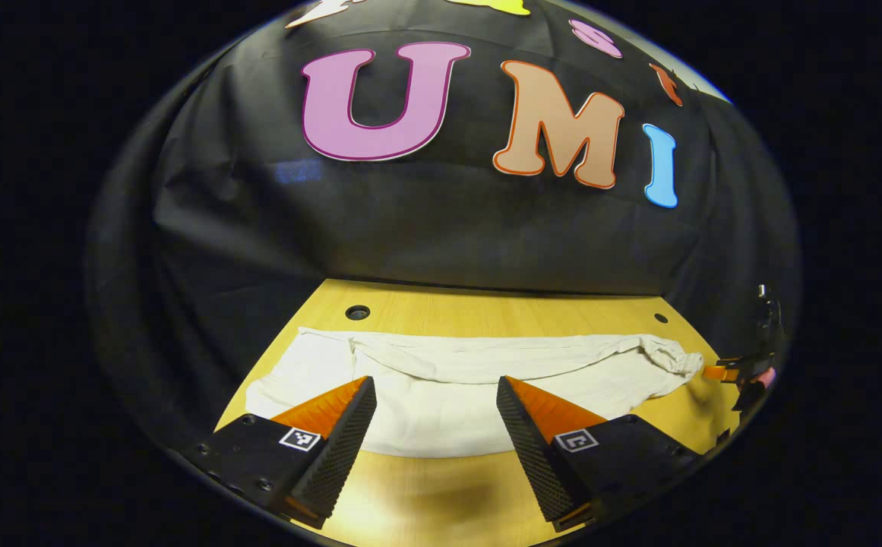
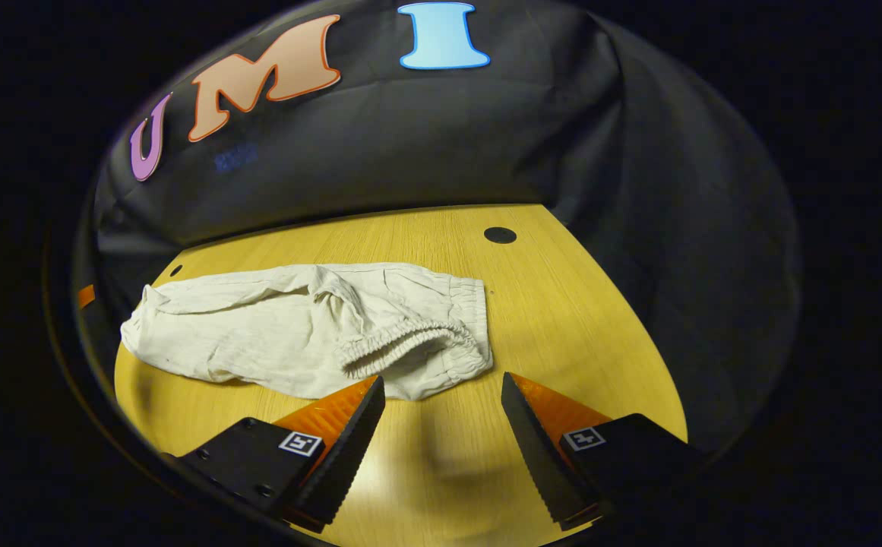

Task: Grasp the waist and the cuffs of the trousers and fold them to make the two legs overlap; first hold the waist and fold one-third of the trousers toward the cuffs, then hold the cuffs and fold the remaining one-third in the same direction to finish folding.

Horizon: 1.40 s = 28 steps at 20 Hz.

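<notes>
The trousers lie flat across the wooden table, elastic waist nearest the right gripper. Both grippers hang spread, holding nothing. Seat the left gripper at the cuffs and grip both layers before lifting.

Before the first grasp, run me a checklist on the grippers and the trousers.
1. Left gripper open, holding nothing: ok.
2. Right gripper open, holding nothing: ok.
3. Trousers on the wooden table, unfolded: ok.
4. Elastic waist exposed near the right gripper: ok.
5. Cloth smooth: not ok, it is wrinkled and bunched.
6. Cuffs separated and reachable: cannot tell.
</notes>
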Available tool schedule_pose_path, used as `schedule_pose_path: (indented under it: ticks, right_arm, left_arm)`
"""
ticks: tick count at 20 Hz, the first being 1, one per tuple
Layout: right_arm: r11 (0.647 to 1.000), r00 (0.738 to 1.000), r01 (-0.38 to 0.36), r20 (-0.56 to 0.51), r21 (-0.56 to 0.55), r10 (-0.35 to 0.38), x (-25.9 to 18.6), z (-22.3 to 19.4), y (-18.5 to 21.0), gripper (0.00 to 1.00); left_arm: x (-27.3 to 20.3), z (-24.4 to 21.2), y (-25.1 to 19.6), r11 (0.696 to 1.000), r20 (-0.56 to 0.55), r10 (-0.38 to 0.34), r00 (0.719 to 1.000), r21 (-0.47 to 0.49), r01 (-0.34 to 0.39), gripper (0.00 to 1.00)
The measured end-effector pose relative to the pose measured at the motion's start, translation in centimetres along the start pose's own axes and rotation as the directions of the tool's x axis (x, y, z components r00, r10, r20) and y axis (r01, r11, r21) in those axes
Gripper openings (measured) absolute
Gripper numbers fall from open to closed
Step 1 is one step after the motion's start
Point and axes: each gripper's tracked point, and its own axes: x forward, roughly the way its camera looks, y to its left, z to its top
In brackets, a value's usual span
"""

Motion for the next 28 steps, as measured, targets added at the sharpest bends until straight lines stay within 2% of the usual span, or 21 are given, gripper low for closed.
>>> schedule_pose_path:
  ticks: [3, 7, 8, 12, 14, 15, 16, 17, 18, 19, 21, 22, 24, 25, 28]
  right_arm:
    - [0.999, 1.0, -0.016, -0.022, 0.045, 0.017, 2.5, -0.5, -0.1, 0.97]
    - [0.994, 0.998, -0.021, -0.051, 0.106, 0.026, 4.0, -1.6, -0.9, 0.98]
    - [0.992, 0.998, -0.026, -0.05, 0.121, 0.033, 4.4, -1.6, -1.1, 0.96]
    - [0.982, 0.998, -0.053, -0.029, 0.182, 0.059, 5.1, -1.0, -1.5, 0.98]
    - [0.974, 0.997, -0.072, -0.014, 0.214, 0.077, 5.3, -0.7, -1.7, 0.98]
    - [0.969, 0.996, -0.082, -0.008, 0.235, 0.086, 5.3, -0.6, -1.7, 0.95]
    - [0.96, 0.994, -0.104, 0.008, 0.261, 0.105, 5.0, -0.3, -1.4, 0.98]
    - [0.951, 0.993, -0.113, 0.013, 0.287, 0.114, 4.8, 0.0, -1.4, 0.93]
    - [0.942, 0.992, -0.125, 0.024, 0.311, 0.124, 5.1, 0.0, -1.3, 0.8]
    - [0.933, 0.991, -0.132, 0.028, 0.335, 0.13, 5.2, 0.0, -1.4, 0.75]
    - [0.907, 0.987, -0.157, 0.049, 0.39, 0.151, 4.9, 0.2, -1.3, 0.7]
    - [0.897, 0.989, -0.147, 0.043, 0.416, 0.142, 5.0, -0.4, -1.7, 0.7]
    - [0.88, 0.989, -0.144, 0.047, 0.452, 0.137, 5.8, -0.2, -2.6, 0.33]
    - [0.873, 0.989, -0.147, 0.042, 0.464, 0.144, 6.0, -0.3, -2.7, 0.33]
    - [0.876, 0.989, -0.147, 0.047, 0.46, 0.141, 5.7, -0.2, -2.6, 0.17]
  left_arm:
    - [0.2, 0.3, 0.1, 1.0, 0.005, 0.025, 1.0, -0.008, -0.025, 0.95]
    - [0.2, 0.2, -0.1, 0.998, -0.008, 0.047, 0.999, 0.038, -0.046, 0.95]
    - [0.2, 0.2, -0.3, 0.998, -0.011, 0.042, 0.999, 0.045, -0.042, 0.95]
    - [0.2, -0.1, -1.4, 0.999, -0.028, 0.029, 0.999, 0.041, -0.027, 0.93]
    - [0.4, -0.4, -2.2, 0.999, -0.035, 0.016, 0.999, 0.032, -0.015, 0.95]
    - [0.5, -0.5, -2.6, 1.0, -0.04, 0.012, 0.999, 0.028, -0.01, 0.95]
    - [0.6, -0.6, -2.9, 1.0, -0.046, 0.006, 0.999, 0.026, -0.005, 0.95]
    - [0.6, -0.8, -3.0, 1.0, -0.052, 0.002, 0.999, 0.025, -0.001, 0.95]
    - [0.7, -0.8, -3.1, 1.0, -0.057, 0.002, 0.998, 0.025, -0.001, 0.95]
    - [0.6, -0.8, -3.3, 1.0, -0.059, 0.001, 0.998, 0.026, 0.001, 0.96]
    - [0.7, -0.8, -3.4, 1.0, -0.057, 0.0, 0.998, 0.02, 0.001, 0.95]
    - [0.7, -0.6, -3.5, 1.0, -0.054, -0.001, 0.999, 0.013, 0.002, 0.95]
    - [0.6, -0.7, -3.6, 1.0, -0.053, 0.003, 0.999, -0.003, -0.003, 0.95]
    - [0.6, -0.7, -3.7, 1.0, -0.051, 0.006, 0.999, -0.011, -0.007, 0.95]
    - [0.4, -0.6, -3.6, 0.999, -0.045, 0.017, 0.999, -0.031, -0.019, 0.95]
